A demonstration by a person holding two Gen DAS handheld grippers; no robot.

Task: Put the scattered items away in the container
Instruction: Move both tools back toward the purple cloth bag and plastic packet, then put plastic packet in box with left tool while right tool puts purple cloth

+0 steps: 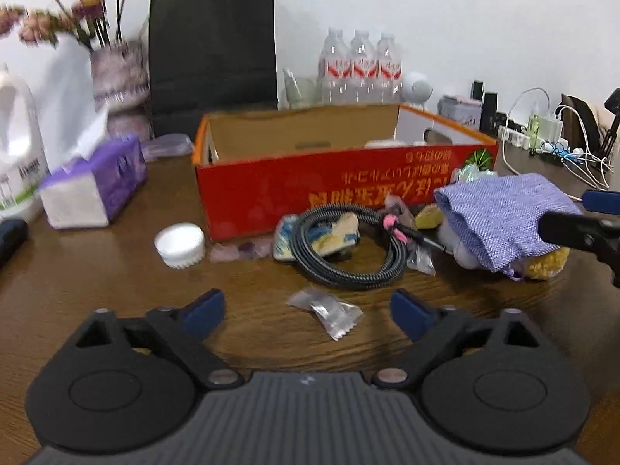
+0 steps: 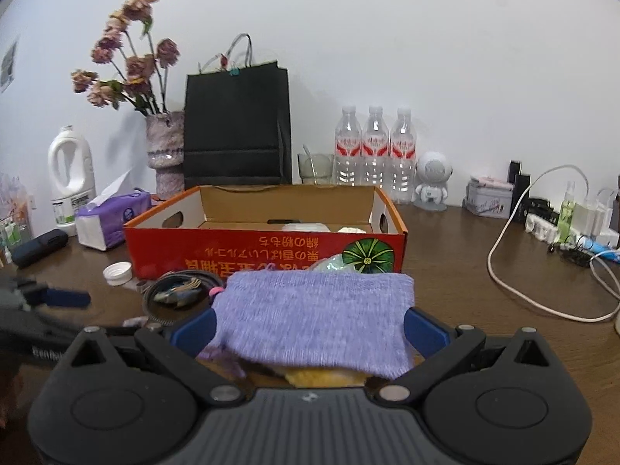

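An open red cardboard box [image 1: 294, 193] [image 2: 267, 252] stands on the wooden table. In front of it lie a coiled grey cable [image 1: 348, 248], a white cap [image 1: 180, 244], a clear wrapper [image 1: 329, 310] and small snack packets [image 1: 329, 232]. My left gripper [image 1: 308, 310] is open and empty, just short of the wrapper. My right gripper [image 2: 310, 329] has its jaws wide on either side of a purple knit pouch [image 2: 314, 317] [image 1: 500, 213], which lies over a yellow item [image 2: 321, 378]. I cannot tell if the pads touch the pouch.
A purple tissue pack [image 1: 93, 190], a white jug [image 2: 71, 178], a flower vase [image 2: 164, 155] and a black paper bag [image 2: 236, 124] stand at the back left. Three water bottles [image 2: 374, 147], a white speaker [image 2: 432, 178], chargers and a white cord [image 2: 515, 271] are at the right.
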